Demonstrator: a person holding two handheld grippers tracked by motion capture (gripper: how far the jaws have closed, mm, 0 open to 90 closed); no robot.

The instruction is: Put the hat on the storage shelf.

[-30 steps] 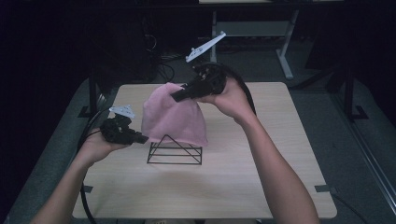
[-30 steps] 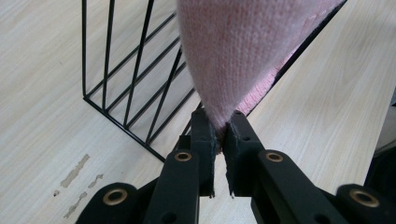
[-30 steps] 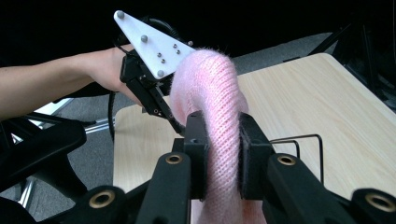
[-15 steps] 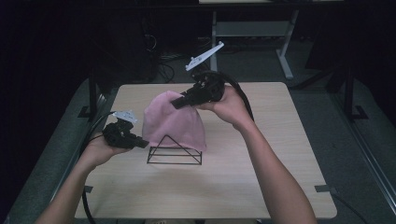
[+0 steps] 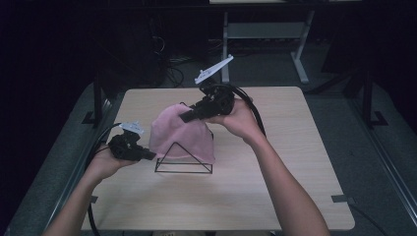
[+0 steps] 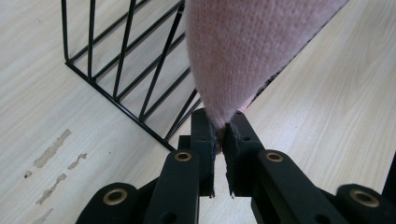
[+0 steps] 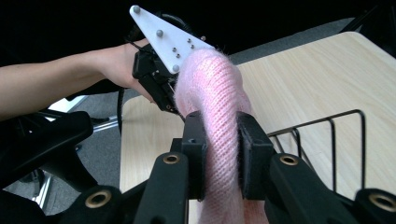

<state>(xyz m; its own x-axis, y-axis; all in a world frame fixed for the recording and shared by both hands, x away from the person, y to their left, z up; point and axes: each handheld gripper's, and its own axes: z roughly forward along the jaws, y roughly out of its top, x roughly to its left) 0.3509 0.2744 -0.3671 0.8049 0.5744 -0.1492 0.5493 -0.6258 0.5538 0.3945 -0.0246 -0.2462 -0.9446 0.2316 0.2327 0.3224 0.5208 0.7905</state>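
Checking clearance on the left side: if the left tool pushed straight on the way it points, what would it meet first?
Probably the pink knit cloth it already pinches; beyond that, the black wire rack. Depth is hard to judge.

wire rack blocks centre, table front open

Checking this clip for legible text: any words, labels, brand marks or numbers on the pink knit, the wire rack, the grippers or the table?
None can be read. The pink knit cloth, the black wire rack, the left gripper, the right gripper with its grey plate, and the wooden table bear no lettering; the table's pale scuffs are marks, not writing.
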